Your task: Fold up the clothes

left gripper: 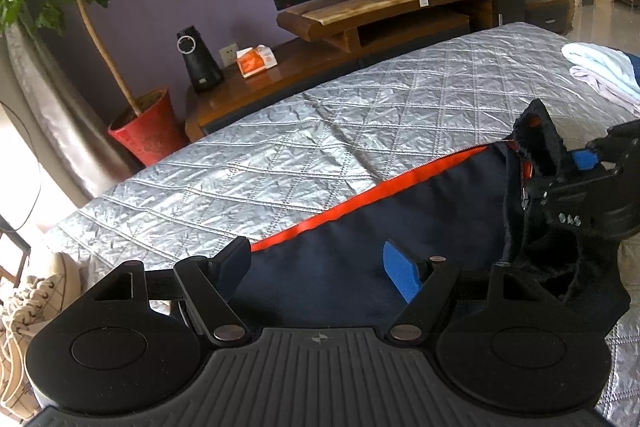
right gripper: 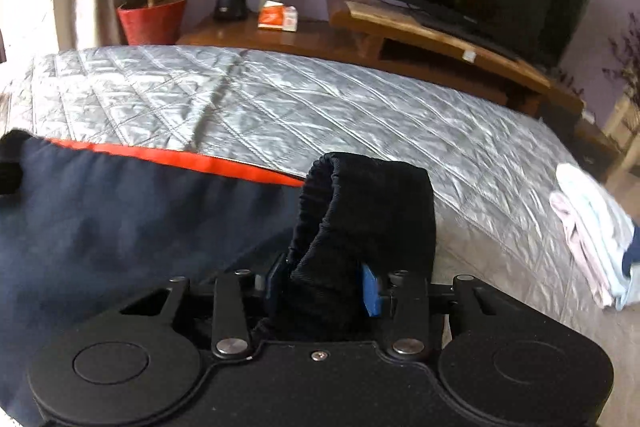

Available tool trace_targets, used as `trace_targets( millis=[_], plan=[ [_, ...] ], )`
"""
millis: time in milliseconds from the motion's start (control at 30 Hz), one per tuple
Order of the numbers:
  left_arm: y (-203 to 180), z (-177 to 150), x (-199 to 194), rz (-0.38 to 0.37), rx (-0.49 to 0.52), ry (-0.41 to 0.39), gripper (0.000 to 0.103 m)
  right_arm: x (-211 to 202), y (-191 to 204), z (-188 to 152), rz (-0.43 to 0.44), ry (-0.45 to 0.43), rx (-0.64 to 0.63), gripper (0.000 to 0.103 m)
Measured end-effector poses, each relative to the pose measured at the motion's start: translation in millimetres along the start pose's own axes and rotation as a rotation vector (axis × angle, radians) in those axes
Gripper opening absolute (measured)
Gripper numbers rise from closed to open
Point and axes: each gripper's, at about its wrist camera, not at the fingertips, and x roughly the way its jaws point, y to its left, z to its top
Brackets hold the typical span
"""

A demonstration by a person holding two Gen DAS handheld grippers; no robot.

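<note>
Navy jacket (left gripper: 400,211) lies on the bed (left gripper: 320,115); my right claw (right gripper: 324,287) pinches its cuff (right gripper: 372,195), left claw (left gripper: 316,267) gapes empty. Next, carry the sleeve across.

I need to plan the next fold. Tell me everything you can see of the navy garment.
The navy garment lies mostly flat on the quilt, soft matte fabric with an orange strip along its far edge. Its black ribbed cuff is lifted and pinched in the right gripper. The left gripper hovers open over the cloth, holding nothing.
</note>
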Motion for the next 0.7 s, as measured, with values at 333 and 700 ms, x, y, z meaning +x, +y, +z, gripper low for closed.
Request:
trace_targets(
  millis=[333, 700],
  plan=[
    [-32, -5, -4, -0.138, 0.072, 0.013, 0.079, -36, -42, -6, 0.197, -0.088, 0.175, 0.027],
    [-8, -4, 7, -0.151, -0.117, 0.075, 0.079, -69, -13, -1, 0.352, 0.002, -0.257, 0.028]
  ],
)
